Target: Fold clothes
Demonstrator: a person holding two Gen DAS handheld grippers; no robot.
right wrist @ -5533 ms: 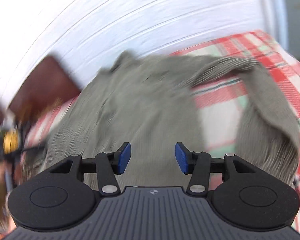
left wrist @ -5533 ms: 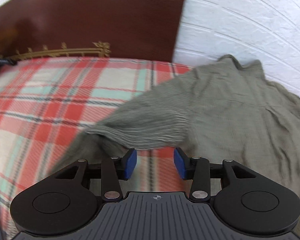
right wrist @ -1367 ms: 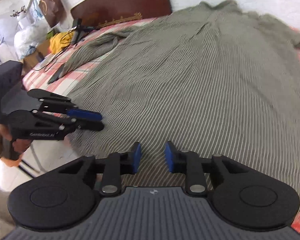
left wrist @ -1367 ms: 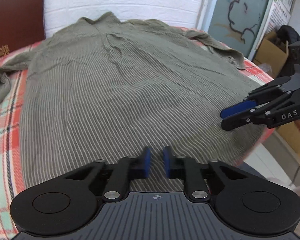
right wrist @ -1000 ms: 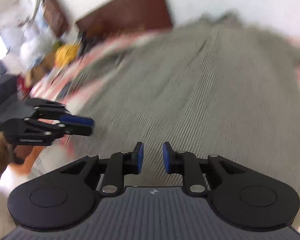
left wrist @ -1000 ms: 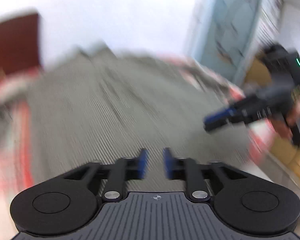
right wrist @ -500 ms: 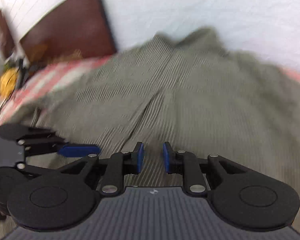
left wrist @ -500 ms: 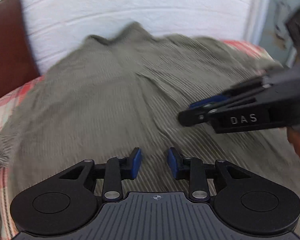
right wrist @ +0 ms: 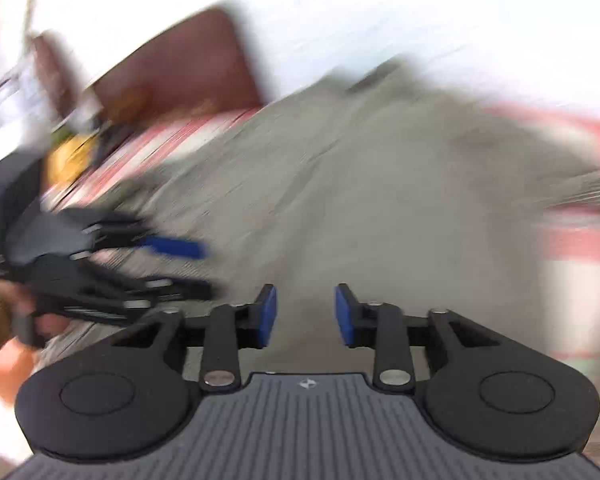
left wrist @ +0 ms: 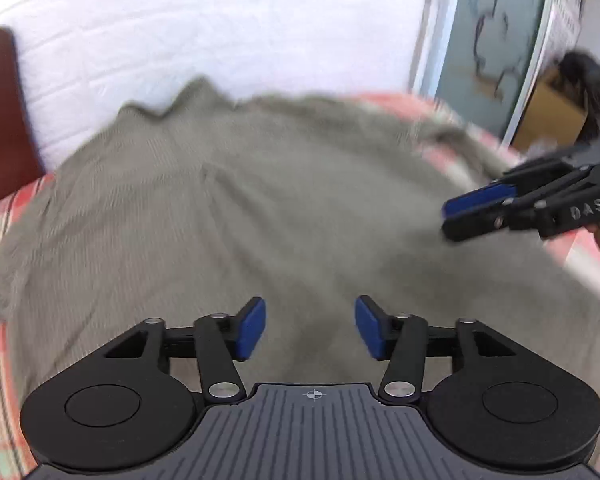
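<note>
A grey-green striped shirt (left wrist: 240, 216) lies spread flat on the plaid bed, collar toward the white wall; it shows blurred in the right wrist view as the shirt (right wrist: 380, 184). My left gripper (left wrist: 310, 330) hovers over the shirt's middle, its jaws opening with nothing between them. My right gripper (right wrist: 305, 315) hangs over the cloth too, jaws opening and empty. In the left wrist view the right gripper (left wrist: 468, 216) reaches in from the right edge above the shirt's right side. The left gripper (right wrist: 180, 268) appears blurred at the left of the right wrist view.
The red plaid bedspread (left wrist: 4, 216) shows around the shirt. A dark brown headboard (right wrist: 172, 72) stands at the left against the white brick wall (left wrist: 220, 32). A door and a cardboard box (left wrist: 552, 116) lie to the right. Clutter (right wrist: 68, 160) sits beside the bed.
Both grippers have opened wider than half a second ago. The right gripper has swung out to the shirt's right side, and both views have shifted across the shirt with heavy blur.
</note>
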